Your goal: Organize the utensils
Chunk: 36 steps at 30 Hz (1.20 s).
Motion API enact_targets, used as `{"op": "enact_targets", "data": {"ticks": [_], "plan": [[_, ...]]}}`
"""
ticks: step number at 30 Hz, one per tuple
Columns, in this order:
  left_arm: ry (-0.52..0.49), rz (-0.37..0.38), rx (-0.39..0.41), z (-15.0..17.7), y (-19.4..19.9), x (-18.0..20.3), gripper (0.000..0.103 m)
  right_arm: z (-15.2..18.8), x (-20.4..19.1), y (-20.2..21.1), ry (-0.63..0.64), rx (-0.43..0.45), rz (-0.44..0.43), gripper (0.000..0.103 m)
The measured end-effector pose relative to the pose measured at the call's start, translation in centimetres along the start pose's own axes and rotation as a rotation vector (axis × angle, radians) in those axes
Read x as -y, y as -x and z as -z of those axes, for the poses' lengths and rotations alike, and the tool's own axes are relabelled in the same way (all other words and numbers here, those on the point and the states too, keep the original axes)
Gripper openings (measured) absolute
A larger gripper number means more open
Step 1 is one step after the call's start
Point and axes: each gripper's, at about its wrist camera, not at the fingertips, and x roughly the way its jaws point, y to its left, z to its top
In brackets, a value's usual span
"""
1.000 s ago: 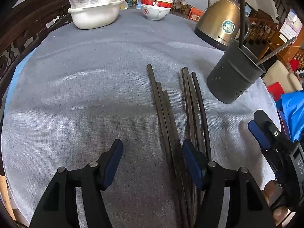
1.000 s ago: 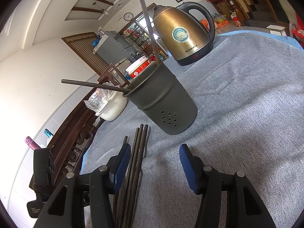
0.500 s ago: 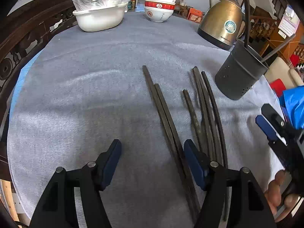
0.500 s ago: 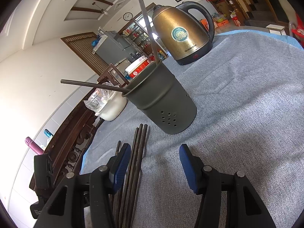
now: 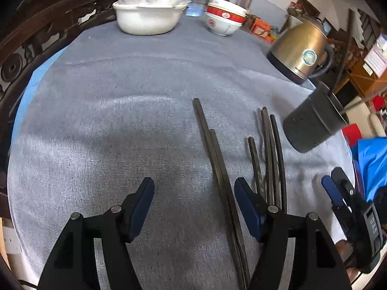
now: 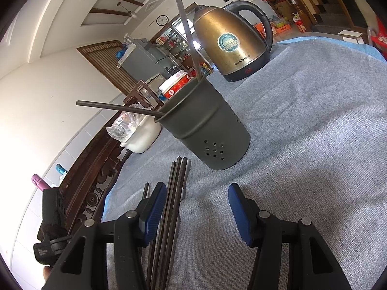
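Several dark chopsticks (image 5: 215,159) lie lengthwise on the grey tablecloth (image 5: 108,133); a second bunch (image 5: 272,154) lies to their right. A dark grey perforated utensil holder (image 5: 314,123) stands at the right with two chopsticks (image 6: 116,106) leaning in it. My left gripper (image 5: 194,201) is open and empty, low over the cloth, the left pair running under its right finger. My right gripper (image 6: 197,205) is open and empty in front of the holder (image 6: 208,125), the chopstick bunch (image 6: 175,188) by its left finger. It also shows in the left wrist view (image 5: 338,191).
A bronze electric kettle (image 5: 302,50) stands behind the holder. A white tub with a plastic bag (image 5: 147,17) and stacked red-and-white bowls (image 5: 225,20) sit at the far edge. A carved wooden chair back (image 5: 29,38) borders the left; blue fabric (image 5: 372,159) lies off the right edge.
My left gripper has pulled back and shifted left; one chopstick now lies apart between the two bunches. The right gripper has barely moved.
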Motion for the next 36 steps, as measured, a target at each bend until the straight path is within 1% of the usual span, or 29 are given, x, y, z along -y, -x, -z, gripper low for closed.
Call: {"op": "enact_targets", "data": {"ticks": [2, 4, 6, 7, 10, 13, 16, 18, 20, 22, 24, 25, 27, 29, 32, 36], "plan": [[0.018, 0.000, -0.004, -0.5, -0.2, -0.3, 0.069, 0.0, 0.0, -0.1, -0.002, -0.003, 0.001, 0.057], [0.045, 0.021, -0.009, -1.4, -0.3, -0.7, 0.068, 0.0, 0.1, -0.1, -0.003, -0.004, 0.001, 0.057], [0.065, 0.025, -0.005, -2.6, -0.4, -1.1, 0.064, 0.0, 0.1, -0.1, -0.003, -0.005, 0.001, 0.057], [0.074, 0.014, -0.008, -3.3, -0.6, -1.1, 0.063, 0.0, 0.1, -0.1, -0.003, -0.005, 0.000, 0.057], [0.097, -0.017, -0.032, -4.9, -1.4, -1.2, 0.055, 0.0, 0.2, -0.2, -0.006, -0.007, 0.001, 0.057], [0.108, -0.057, -0.061, -6.6, -2.2, -0.6, 0.050, 0.0, 0.3, -0.4, -0.009, -0.014, 0.003, 0.052], [0.110, -0.082, -0.093, -8.2, -3.3, 0.1, 0.043, 0.1, 0.3, -0.5, -0.010, -0.019, 0.003, 0.048], [0.113, -0.085, -0.122, -9.0, -4.2, 0.0, 0.030, 0.1, 0.3, -0.6, -0.011, -0.024, 0.005, 0.046], [0.122, -0.074, -0.162, -9.5, -5.2, 0.0, 0.024, 0.1, 0.3, -0.7, -0.013, -0.027, 0.007, 0.045], [0.118, -0.058, -0.172, -9.9, -5.7, 0.2, 0.021, 0.2, 0.3, -0.7, -0.014, -0.029, 0.011, 0.045], [0.119, -0.063, -0.175, -10.0, -5.9, 0.3, 0.010, 0.2, 0.3, -0.8, -0.015, -0.031, 0.014, 0.045], [0.121, -0.057, -0.178, -10.0, -6.0, 0.2, 0.009, 0.2, 0.3, -0.8, -0.015, -0.032, 0.015, 0.045], [0.122, -0.037, -0.181, -10.0, -6.0, 0.2, 0.008, 0.2, 0.3, -0.9, -0.017, -0.034, 0.019, 0.045], [0.115, -0.035, -0.173, -9.9, -5.6, 0.2, 0.008, 0.1, 0.3, -1.1, -0.018, -0.042, 0.030, 0.045], [0.100, -0.028, -0.153, -9.4, -4.4, -0.3, 0.008, 0.1, 0.0, -1.3, 0.000, -0.060, 0.048, 0.041], [0.063, -0.042, -0.156, -8.6, -3.5, -0.7, 0.008, 0.2, -2.3, -2.4, 0.088, -0.131, 0.085, 0.039]]}}
